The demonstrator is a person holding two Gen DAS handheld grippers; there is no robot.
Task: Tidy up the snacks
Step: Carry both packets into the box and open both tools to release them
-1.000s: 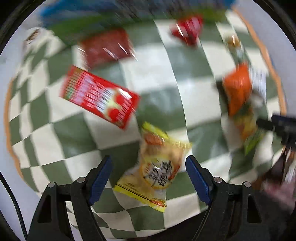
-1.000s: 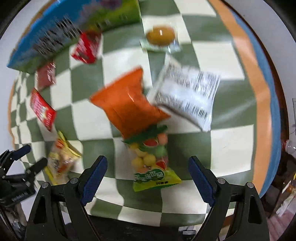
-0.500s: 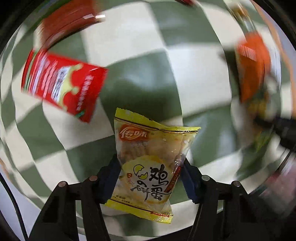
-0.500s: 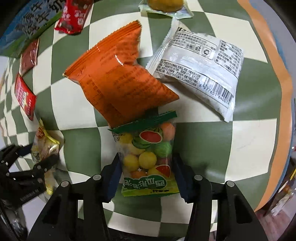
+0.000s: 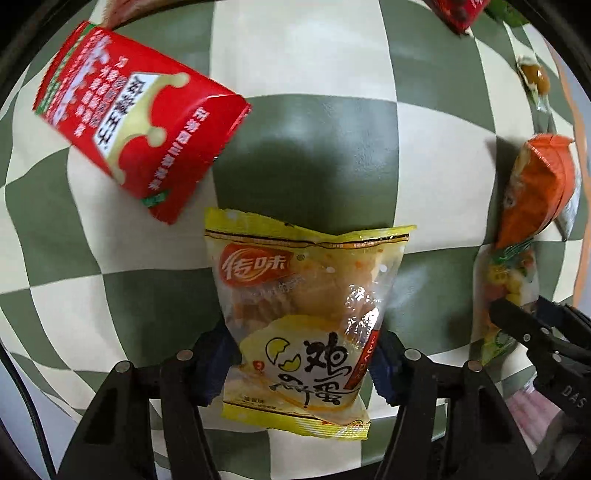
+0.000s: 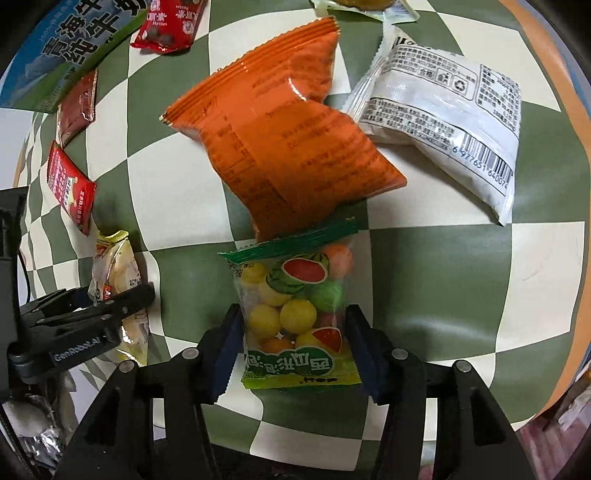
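A yellow egg-biscuit packet [image 5: 295, 280] lies on the green-and-cream checked cloth [image 5: 303, 74]. My left gripper [image 5: 301, 354] points down over it, its blue pads shut on the packet's lower half. In the right wrist view a clear bag of round fruit candies [image 6: 291, 280] with a green top seal sits between the blue pads of my right gripper [image 6: 295, 332]. Those pads touch both sides of the bag while the jaws are opening slightly. Each gripper shows at the edge of the other's view.
A red packet [image 5: 140, 122] lies up-left of the yellow one. An orange bag [image 6: 284, 140] overlaps the candy bag's top, with a white bag [image 6: 443, 122] to its right. A blue-green carton [image 6: 70, 48], small red packet [image 6: 170, 26] and dark sachet [image 6: 77, 107] lie far left.
Both grippers came down from above the cloth and their wide jaws closed, the left on the yellow packet and the right on the candy bag.
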